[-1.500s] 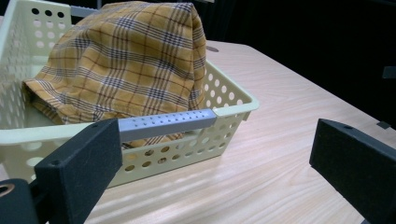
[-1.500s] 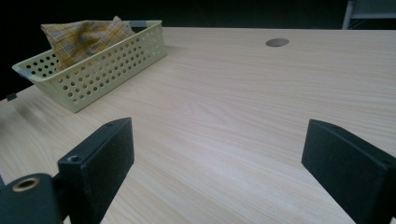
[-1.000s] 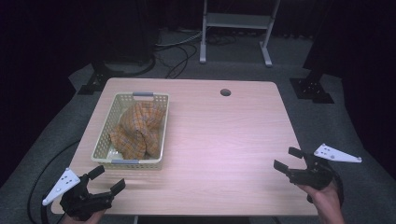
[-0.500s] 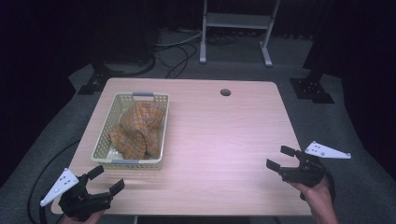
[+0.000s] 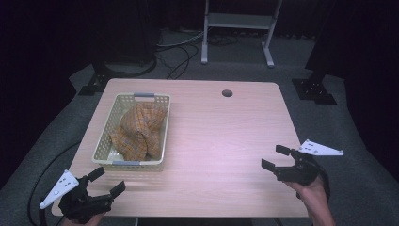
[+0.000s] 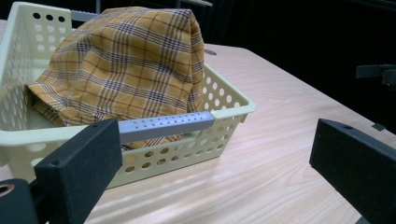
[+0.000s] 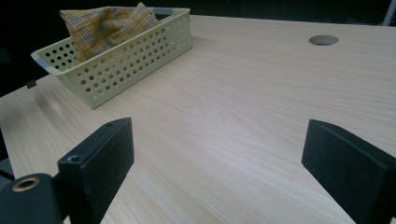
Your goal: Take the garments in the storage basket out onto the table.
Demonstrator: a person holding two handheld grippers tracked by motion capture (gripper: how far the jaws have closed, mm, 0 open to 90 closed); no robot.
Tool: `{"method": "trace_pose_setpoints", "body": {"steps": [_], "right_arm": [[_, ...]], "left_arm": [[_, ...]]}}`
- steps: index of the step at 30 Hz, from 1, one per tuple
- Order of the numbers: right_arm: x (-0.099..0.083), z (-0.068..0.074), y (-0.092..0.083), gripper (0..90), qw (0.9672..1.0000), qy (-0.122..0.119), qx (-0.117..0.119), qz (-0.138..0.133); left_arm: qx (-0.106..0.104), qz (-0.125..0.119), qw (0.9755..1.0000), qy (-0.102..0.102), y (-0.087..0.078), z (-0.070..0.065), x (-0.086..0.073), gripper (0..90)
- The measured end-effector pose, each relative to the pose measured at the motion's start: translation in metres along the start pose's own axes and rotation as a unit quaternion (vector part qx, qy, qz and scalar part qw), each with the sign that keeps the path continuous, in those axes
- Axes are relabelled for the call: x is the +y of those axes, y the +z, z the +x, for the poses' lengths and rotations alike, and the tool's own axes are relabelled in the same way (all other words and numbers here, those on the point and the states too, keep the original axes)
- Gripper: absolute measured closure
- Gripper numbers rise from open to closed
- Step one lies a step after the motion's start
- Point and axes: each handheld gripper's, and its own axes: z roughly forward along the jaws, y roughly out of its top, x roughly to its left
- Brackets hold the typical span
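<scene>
reaching with the left gripper (image 5: 107,182), jaws released, should cross the near rim of the basket (image 5: 129,164) and pinch the plaid cloth (image 5: 139,129) heaped inside; right gripper (image 5: 276,157), also released, stays well apart.

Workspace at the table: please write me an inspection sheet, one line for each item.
Surface: wooden table, one round hole near the far edge.
Job's things: pale perforated basket at the left, plaid cloth heaped inside, rising above its rim.
Clutter: nothing seen.
Grippers: left tongs open at the near left corner, facing the basket; right tongs open over the near right edge; both hold nothing.
Cables: black cables on the floor beyond the table.
Surroundings: grey carpet, metal stand behind, dark background.
</scene>
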Motion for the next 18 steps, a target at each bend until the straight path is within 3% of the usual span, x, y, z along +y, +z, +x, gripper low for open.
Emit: {"method": "trace_pose_setpoints", "body": {"steps": [5,18], "right_arm": [[0.006,0.01,0.012,9.1,0.9996,-0.016,0.019,0.01],[0.007,0.015,0.025,9.1,0.9993,-0.015,0.029,0.015]], "left_arm": [[-0.004,0.0,1.0,0.004,0.001,-0.002,0.0,2.4],[-0.007,0.001,1.0,0.005,0.002,-0.003,0.0,2.4]]}}
